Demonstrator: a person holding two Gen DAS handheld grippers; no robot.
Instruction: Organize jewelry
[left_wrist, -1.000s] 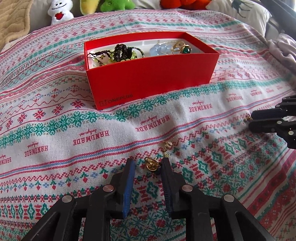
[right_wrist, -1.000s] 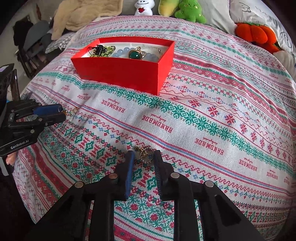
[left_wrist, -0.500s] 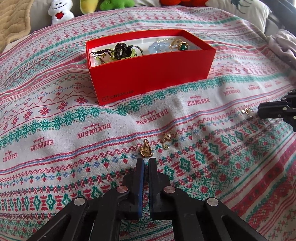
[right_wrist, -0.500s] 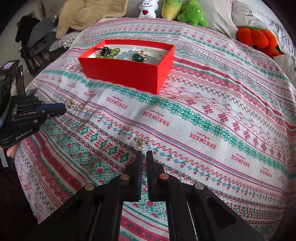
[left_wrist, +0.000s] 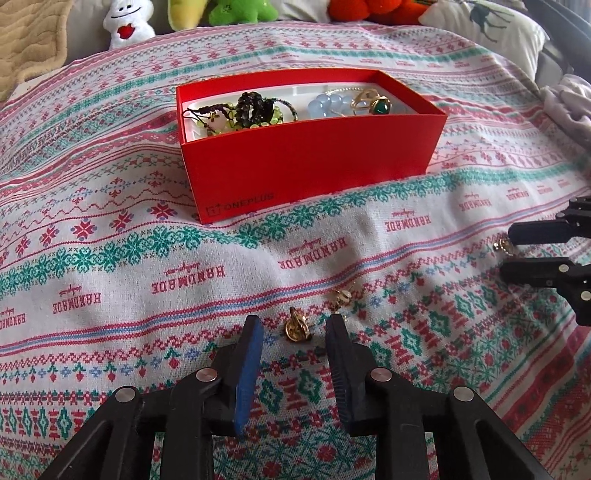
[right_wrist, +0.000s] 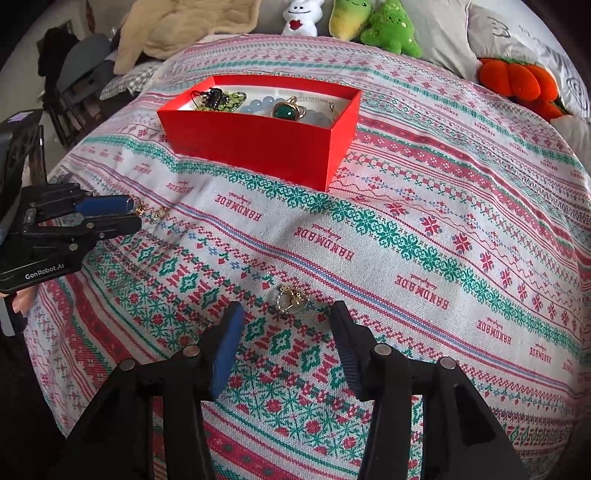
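Jewelry fills a red box (left_wrist: 306, 151) in the upper middle of the left wrist view: a dark beaded bracelet (left_wrist: 251, 107), pale blue beads (left_wrist: 328, 104) and a green-stone ring (left_wrist: 380, 107). Loose pieces lie on the patterned bedspread (left_wrist: 110, 295). A small gold earring (left_wrist: 297, 326) lies low in the frame, between the tips of the left tongs (left_wrist: 295, 328), whose jaws are opening without touching it; a second gold piece (left_wrist: 341, 297) lies just beyond. In the right wrist view, the right tongs (right_wrist: 284, 314) are also opening, standing fairly wide around a gold ring-shaped charm (right_wrist: 290, 300) on the cloth, apart from both pads. Plush toys (right_wrist: 373, 26) line the top edge.
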